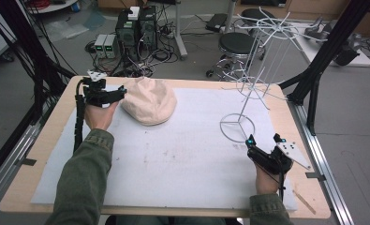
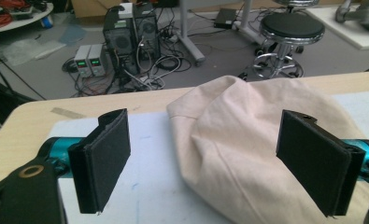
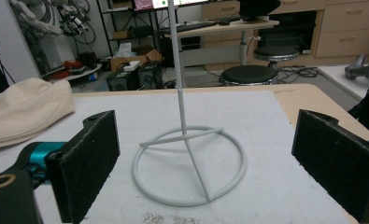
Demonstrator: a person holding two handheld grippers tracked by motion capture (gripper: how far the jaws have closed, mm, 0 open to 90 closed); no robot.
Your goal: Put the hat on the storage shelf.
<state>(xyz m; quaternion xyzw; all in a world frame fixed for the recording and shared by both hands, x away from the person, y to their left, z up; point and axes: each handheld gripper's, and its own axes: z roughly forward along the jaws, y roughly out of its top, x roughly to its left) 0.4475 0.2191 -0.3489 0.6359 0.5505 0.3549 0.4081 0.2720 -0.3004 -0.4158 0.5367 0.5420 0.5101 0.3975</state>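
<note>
A cream cloth cap (image 1: pixel 149 100) lies on the white mat (image 1: pixel 182 154) at the back left. My left gripper (image 1: pixel 111 93) sits open just left of the cap; in the left gripper view the cap (image 2: pixel 247 144) fills the gap between the wide-apart jaws, its edge reaching toward the right pad (image 2: pixel 313 161). A white wire stand (image 1: pixel 248 89) with a ring base (image 1: pixel 237 127) rises at the right. My right gripper (image 1: pixel 262 145) stands open just in front of the ring base (image 3: pixel 189 170), with the upright post (image 3: pixel 177 70) centred between its jaws.
The mat covers a wooden table (image 1: pixel 47 136) edged by black frame posts (image 1: pixel 314 79). Beyond the far edge stand a stool (image 1: pixel 237 44), computer towers (image 1: pixel 136 28) and tangled cables on the floor. The mat's middle (image 1: pixel 173 154) bears nothing.
</note>
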